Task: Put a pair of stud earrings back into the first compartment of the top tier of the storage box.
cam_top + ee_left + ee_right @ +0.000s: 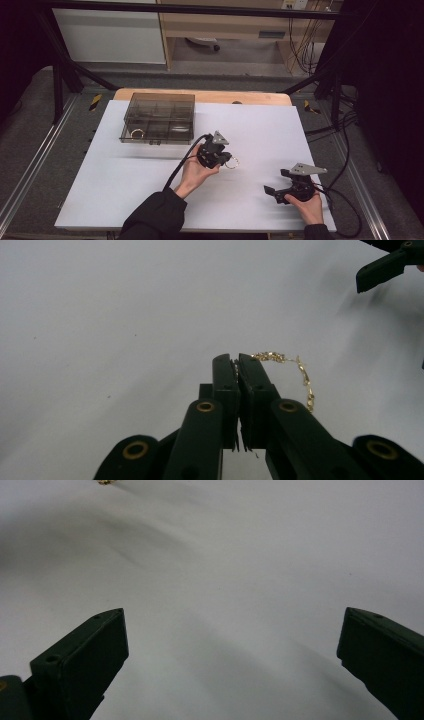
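White table (125, 185): left gripper (223, 159) jaws pinch gold chain (292, 371) (dangling); right gripper (276, 186) jaws wide.

My left gripper (223, 159) sits mid-table, jaws pinched tight together. My right gripper (276, 184) rests low near the front edge, jaws spread wide, pointing left.

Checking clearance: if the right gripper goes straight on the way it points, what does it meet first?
Probably just the white table sheet. The right gripper has open fingers and bare sheet ahead. A bit of the gold chain lies far off, left of that line. Depth is unclear.
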Motion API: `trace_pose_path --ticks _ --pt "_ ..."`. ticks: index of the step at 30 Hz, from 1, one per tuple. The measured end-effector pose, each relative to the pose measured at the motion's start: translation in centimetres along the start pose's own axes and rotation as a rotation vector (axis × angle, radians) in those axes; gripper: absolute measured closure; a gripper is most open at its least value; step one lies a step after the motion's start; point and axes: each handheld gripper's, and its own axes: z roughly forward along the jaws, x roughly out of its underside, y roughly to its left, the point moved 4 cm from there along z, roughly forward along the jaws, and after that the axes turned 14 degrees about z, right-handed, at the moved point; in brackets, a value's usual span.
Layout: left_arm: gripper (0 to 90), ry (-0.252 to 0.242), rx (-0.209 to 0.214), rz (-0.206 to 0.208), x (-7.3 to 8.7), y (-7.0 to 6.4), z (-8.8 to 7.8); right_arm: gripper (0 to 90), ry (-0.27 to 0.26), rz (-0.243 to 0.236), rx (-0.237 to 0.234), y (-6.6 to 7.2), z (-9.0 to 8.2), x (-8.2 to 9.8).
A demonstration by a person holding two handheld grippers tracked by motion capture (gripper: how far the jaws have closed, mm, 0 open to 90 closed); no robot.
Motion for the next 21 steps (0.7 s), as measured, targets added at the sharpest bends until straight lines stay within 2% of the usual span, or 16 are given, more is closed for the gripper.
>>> trace_pose_path --ticks 14,21 --pt "86.1 0.008 -0.011 -0.011 1.8 1.1 -4.7 0.5 0.001 0.001 0.004 0.0 0.0 0.0" --pt "86.2 0.000 -0.023 -0.017 2.8 2.4 -7.5 0.5 0.001 0.002 0.006 0.0 0.0 0.0"
